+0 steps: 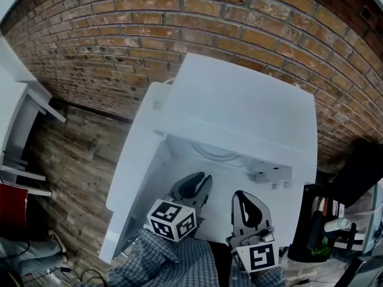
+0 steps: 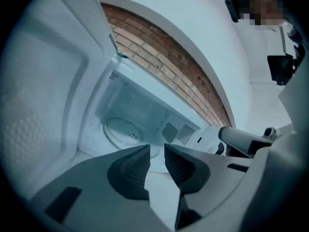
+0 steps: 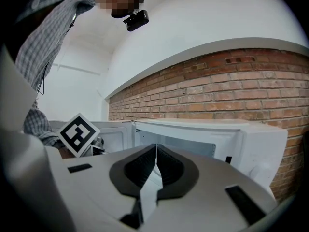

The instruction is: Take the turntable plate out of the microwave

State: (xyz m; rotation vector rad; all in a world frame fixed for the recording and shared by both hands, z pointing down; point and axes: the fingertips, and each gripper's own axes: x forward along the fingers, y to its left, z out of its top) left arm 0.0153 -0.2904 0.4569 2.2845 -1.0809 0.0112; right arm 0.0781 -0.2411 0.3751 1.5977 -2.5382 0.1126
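So, plate point(image 2: 128, 132): lies flat on the floor of the microwave point(image 1: 239, 106), inside the cavity, with nothing touching it.
Door point(image 1: 128, 184): stands swung out to the left, so the opening is free.
Left gripper point(image 2: 157, 148): jaws a little apart with nothing between them; it points into the opening.
Right gripper point(image 3: 155, 148): jaws pressed together and empty; it faces the microwave's front from outside the cavity.
Direction to the plate: ahead of the left gripper's tips and a little to their left in the left gripper view, deeper in the cavity.
Nearer tool: the left gripper, as I judge it.
Long axis: none, since the plate is round; its near rim is the edge that faces the jaws.
Next move: probably a wider spread, then a low reach forward to that near rim.
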